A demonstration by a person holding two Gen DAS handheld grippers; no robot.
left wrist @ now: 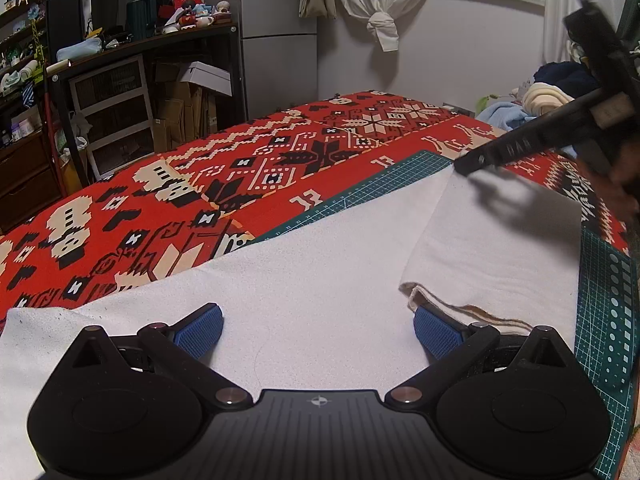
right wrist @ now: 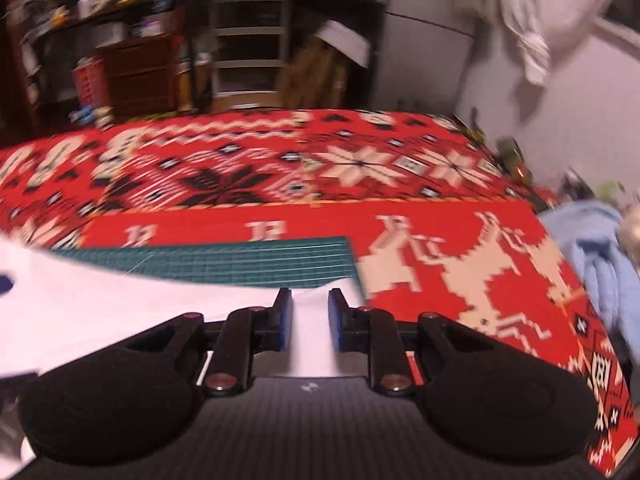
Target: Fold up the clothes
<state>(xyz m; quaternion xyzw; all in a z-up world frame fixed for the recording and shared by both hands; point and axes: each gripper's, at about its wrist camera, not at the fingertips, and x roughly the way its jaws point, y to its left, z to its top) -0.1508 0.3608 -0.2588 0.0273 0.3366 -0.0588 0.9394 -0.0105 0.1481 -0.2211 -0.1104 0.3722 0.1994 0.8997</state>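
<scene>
White cloth (left wrist: 304, 280) flat on green mat (left wrist: 400, 176) on bed, right side already folded over. Left gripper (left wrist: 318, 326) fingers wide, empty, low over near edge. Right gripper (right wrist: 310, 320) fingers narrow, gap remaining; grip on far corner unclear. Risk: fast blurred right motion drags fold crooked; corner slips out.

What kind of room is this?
Likely a lived-in bedroom or studio: a bed under a red patterned blanket, a fridge with magnets, cluttered shelves, and a knotted curtain.
</scene>
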